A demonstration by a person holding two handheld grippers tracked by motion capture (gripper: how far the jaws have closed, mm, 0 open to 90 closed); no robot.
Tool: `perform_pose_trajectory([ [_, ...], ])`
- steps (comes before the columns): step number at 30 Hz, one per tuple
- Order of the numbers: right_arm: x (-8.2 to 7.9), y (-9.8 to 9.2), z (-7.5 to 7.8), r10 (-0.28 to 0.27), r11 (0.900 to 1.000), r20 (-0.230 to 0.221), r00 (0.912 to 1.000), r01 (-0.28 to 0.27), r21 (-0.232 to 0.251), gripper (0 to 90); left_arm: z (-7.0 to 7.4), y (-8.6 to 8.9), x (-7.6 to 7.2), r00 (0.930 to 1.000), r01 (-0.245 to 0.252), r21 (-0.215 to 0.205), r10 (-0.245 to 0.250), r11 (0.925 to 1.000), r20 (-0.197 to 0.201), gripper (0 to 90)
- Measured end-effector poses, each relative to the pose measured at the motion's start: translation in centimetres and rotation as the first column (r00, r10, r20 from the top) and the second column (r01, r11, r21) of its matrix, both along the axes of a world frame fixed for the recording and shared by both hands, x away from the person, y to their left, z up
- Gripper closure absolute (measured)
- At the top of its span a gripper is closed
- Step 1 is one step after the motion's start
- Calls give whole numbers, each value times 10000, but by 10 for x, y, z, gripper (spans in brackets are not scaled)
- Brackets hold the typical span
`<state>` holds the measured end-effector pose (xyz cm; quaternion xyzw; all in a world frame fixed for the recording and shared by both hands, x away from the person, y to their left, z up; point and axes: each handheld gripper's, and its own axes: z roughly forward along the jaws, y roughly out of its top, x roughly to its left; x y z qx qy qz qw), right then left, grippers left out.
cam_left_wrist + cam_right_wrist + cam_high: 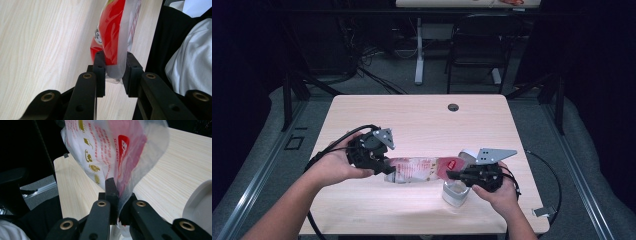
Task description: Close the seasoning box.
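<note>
A clear plastic bag [417, 170] with red and white print hangs stretched between my two grippers, just above the light wooden table [422, 120]. My left gripper [384, 167] holds the bag's left end. In the left gripper view the bag [112, 30] sits between the two pads of my left gripper [113, 67], which press on its sealed bottom edge. My right gripper [451, 175] is shut on the bag's right end. In the right gripper view the thin film [105, 147] is pinched tight in my right gripper [118, 200].
A clear glass jar [455, 194] stands on the table right under my right gripper. A white round object [469, 153] sits just behind that gripper, and its white rim [200, 205] is close by. A dark grommet hole [453, 107] lies near the far table edge.
</note>
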<state>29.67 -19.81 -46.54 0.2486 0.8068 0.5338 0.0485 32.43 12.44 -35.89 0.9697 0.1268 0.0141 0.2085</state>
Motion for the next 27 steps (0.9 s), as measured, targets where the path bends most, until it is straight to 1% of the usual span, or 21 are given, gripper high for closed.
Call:
perform_pose_trajectory([
  [14,0,-2,-1,-8,10000,-30,10000,9,36,884,5,-2,0,9999,45,-182,-43,9998,106,757],
  [23,2,-4,-4,2,9998,-75,10000,0,175,855,9,-4,0,9997,106,-252,-100,9996,239,758],
  [27,3,-5,-5,33,9998,-123,9999,-30,208,858,11,-5,1,9996,118,-333,-109,9994,275,758],
])
